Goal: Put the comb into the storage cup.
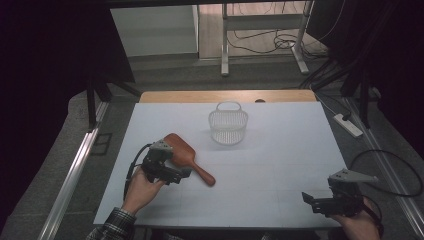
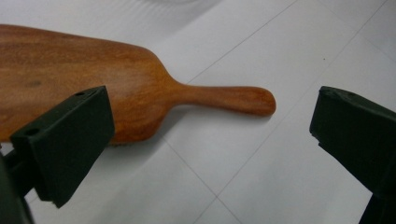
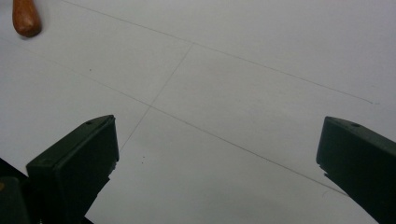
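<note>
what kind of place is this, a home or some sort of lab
Most likely a lab or recording workspace, not a home: a white-covered table between dark curtains, loose cables and a power strip on the floor, and a person working hand-held tongs near a wooden brush.

My left hand-held gripper (image 1: 186,172) hovers beside the wooden hairbrush (image 1: 186,154); a white basket (image 1: 228,125) stands farther back on the bench (image 1: 280,150).
</note>
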Motion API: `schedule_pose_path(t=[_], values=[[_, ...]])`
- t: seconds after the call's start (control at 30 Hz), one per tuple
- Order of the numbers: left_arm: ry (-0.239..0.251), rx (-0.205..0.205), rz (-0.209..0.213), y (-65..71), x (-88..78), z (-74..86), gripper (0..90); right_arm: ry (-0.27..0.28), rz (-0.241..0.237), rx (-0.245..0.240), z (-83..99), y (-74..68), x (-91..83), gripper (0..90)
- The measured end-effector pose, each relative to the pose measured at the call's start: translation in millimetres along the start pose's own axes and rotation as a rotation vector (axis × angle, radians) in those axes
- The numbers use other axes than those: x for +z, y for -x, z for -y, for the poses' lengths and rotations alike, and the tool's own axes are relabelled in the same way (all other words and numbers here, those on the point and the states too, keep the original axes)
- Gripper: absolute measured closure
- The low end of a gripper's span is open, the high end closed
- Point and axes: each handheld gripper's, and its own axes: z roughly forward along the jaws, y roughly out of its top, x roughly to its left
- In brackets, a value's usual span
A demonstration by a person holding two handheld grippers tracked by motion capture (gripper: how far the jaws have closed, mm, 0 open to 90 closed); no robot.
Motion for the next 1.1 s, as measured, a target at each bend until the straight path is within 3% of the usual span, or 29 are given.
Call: schedule_pose_path(t=[1.1], values=[[-0.049, 0.048, 0.018, -1.1, 39.8, -37.5, 0.0, -0.007, 0.001, -0.004, -0.2, -0.1, 0.5, 0.0]])
